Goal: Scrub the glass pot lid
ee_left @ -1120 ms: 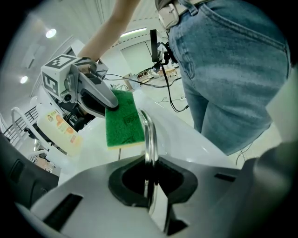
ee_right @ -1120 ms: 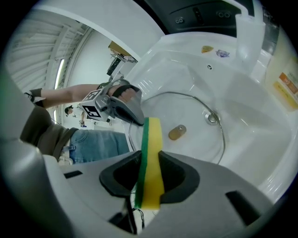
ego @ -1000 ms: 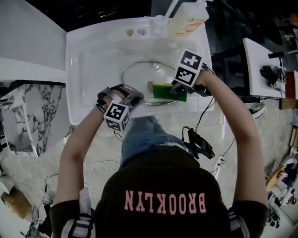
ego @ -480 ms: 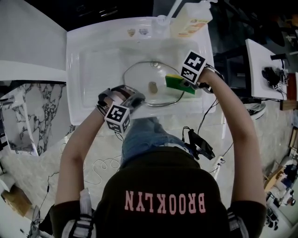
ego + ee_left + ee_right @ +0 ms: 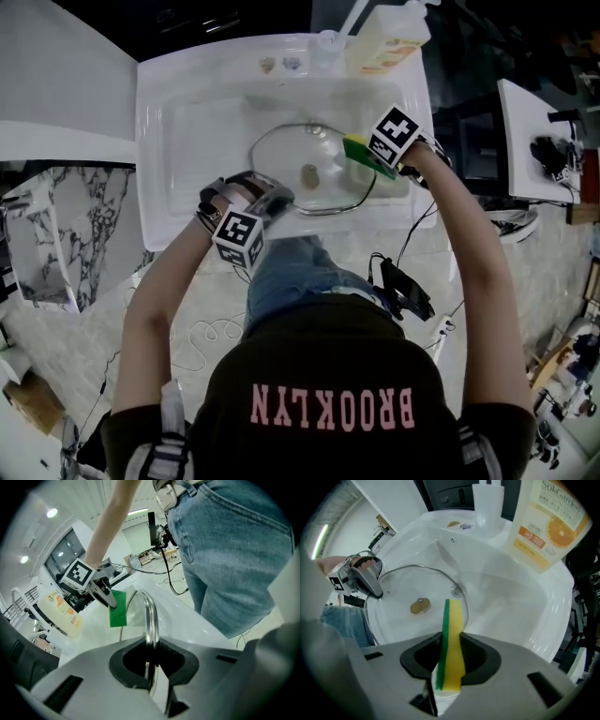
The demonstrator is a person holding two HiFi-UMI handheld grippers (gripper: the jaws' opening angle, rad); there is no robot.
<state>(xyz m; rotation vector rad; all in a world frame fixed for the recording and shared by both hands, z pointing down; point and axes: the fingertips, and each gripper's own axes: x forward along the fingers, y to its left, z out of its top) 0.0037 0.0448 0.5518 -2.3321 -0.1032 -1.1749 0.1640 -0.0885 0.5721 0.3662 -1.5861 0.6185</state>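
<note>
Gripping glass pot lid (image 5: 298,157) by its rim, left tool (image 5: 150,665) — right tool (image 5: 450,667) clamping sponge (image 5: 453,630) at lid's far edge.

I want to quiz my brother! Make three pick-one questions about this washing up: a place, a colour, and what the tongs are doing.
1. Where is the glass lid? A on the floor; B in the sink; C on a shelf.
2. What colours is the sponge? A yellow and green; B red and blue; C pink.
3. What are the left tongs doing? A hanging open; B holding a spoon; C clamped on the lid's rim.
Answers: B, the lid lies in the basin; A, both layers show between the right tongs; C, the metal rim runs between them.
</note>
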